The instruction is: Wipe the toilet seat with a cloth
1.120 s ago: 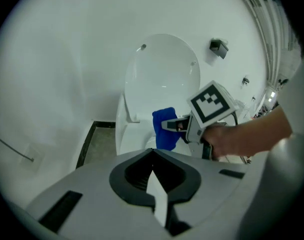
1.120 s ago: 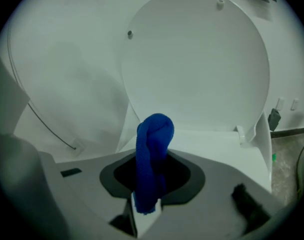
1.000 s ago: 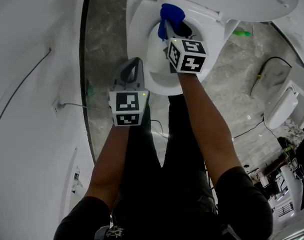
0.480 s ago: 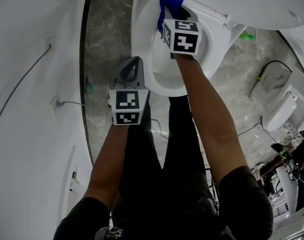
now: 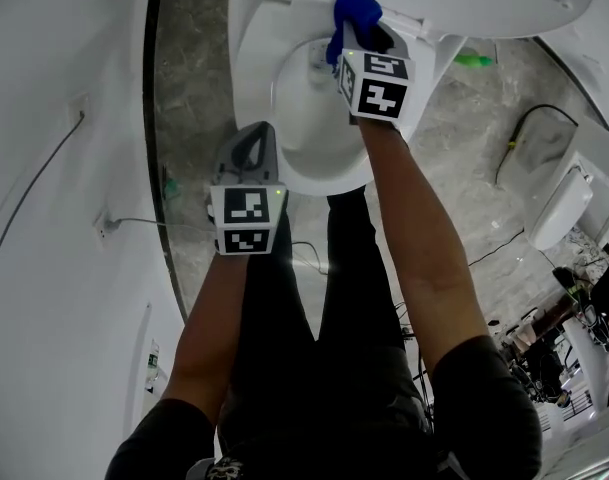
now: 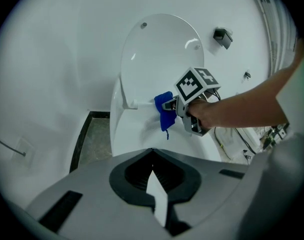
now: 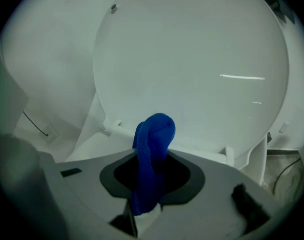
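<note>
right gripper view: right gripper (image 7: 144,209) is clenching the cloth (image 7: 152,149), reaching ahead toward the rear of the toilet seat (image 5: 249,98); left gripper (image 6: 154,184) is hanging back, clamped empty.

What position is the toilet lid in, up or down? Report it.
Up: the lid stands upright behind the bowl, its underside facing both gripper views.

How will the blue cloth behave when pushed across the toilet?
Probably floppy: the blue cloth bunches and folds over above the right gripper, which is shut on it. Likely light and soft: a loose end hangs down in the left gripper view.
</note>
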Demonstrator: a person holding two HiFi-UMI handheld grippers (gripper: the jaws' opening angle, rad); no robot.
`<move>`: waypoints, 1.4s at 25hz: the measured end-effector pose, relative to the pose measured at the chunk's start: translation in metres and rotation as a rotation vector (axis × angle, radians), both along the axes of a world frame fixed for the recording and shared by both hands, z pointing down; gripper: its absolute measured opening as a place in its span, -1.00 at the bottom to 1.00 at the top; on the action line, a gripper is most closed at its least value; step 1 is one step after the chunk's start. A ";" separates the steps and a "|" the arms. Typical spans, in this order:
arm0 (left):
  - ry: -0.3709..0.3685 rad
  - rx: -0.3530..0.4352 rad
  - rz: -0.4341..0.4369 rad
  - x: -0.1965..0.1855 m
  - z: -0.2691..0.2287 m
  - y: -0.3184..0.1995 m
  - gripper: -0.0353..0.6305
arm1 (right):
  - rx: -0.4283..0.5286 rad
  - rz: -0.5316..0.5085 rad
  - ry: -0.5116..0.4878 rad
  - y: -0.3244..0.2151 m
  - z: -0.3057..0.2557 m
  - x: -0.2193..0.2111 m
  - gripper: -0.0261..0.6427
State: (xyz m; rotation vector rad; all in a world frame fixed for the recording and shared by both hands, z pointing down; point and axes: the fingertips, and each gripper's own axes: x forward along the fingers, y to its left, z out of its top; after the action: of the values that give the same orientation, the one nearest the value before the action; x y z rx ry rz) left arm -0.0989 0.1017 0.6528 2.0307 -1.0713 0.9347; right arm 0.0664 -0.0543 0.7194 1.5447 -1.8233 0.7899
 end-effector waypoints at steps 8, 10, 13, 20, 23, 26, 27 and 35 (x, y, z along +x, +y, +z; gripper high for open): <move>0.004 -0.015 0.054 0.028 0.005 -0.002 -0.86 | -0.042 0.104 0.017 0.026 0.000 0.068 -0.64; 0.005 -0.018 0.063 0.032 0.007 -0.003 -0.86 | -0.051 0.124 0.023 0.035 0.001 0.083 -0.63; 0.005 -0.022 0.074 0.036 0.008 -0.003 -0.86 | -0.064 0.138 0.032 0.047 0.002 0.098 -0.63; 0.002 -0.035 0.097 0.048 0.012 -0.002 -0.86 | -0.084 0.106 0.083 0.082 0.004 0.120 -0.64; 0.001 -0.038 0.105 0.048 0.014 0.000 -0.86 | -0.097 0.057 0.119 0.104 0.005 0.122 -0.64; 0.002 -0.039 0.110 0.051 0.015 0.002 -0.86 | -0.116 0.009 0.151 0.130 0.007 0.122 -0.64; 0.003 -0.039 0.112 0.052 0.015 0.002 -0.86 | -0.122 0.000 0.155 0.140 0.008 0.122 -0.64; 0.010 -0.041 0.128 0.060 0.015 0.009 -0.86 | -0.161 -0.172 0.211 0.205 0.009 0.099 -0.64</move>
State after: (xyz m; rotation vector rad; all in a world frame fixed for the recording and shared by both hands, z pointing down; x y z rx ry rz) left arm -0.0390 0.1106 0.6682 2.0878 -0.9183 1.0011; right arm 0.1651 0.1511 0.7282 1.2979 -1.6696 0.6496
